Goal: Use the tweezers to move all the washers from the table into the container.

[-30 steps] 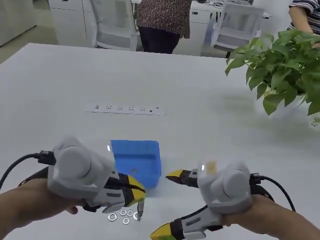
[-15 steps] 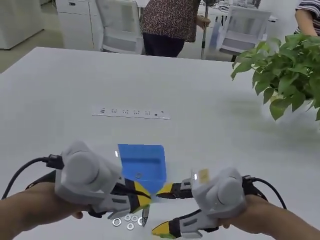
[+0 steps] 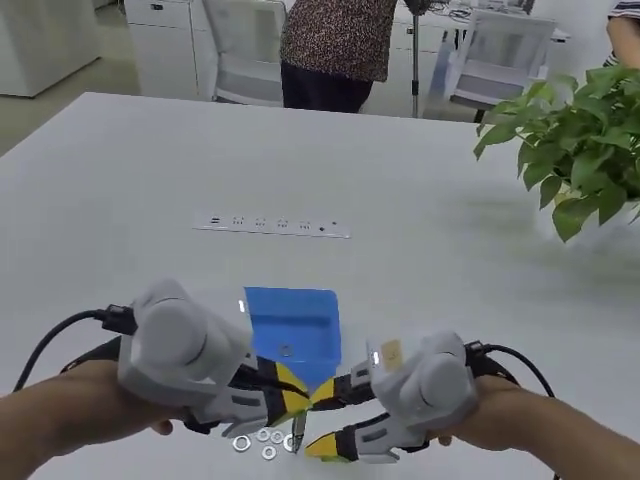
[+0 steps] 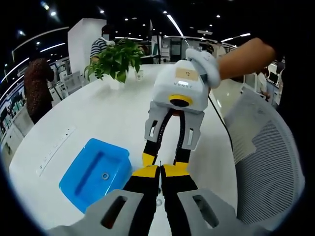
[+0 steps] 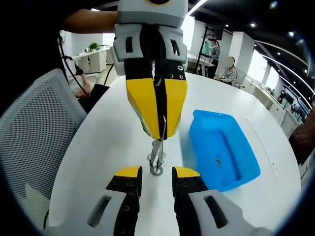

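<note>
The left gripper [image 3: 293, 395] is held low over the table's [image 3: 120, 180] near edge, clenched on the tweezers [image 5: 157, 147], whose tips point down among the washers [image 3: 264, 440]; the right gripper [image 3: 322, 420] faces it closely, jaws parted and holding nothing. The blue container [image 3: 292, 318], one washer inside, sits just beyond the loose washers; a power strip [image 3: 270, 225] lies mid-table, a plant [image 3: 570, 140] is by the right edge, and a person [image 3: 335, 40] stands at the far edge.
</note>
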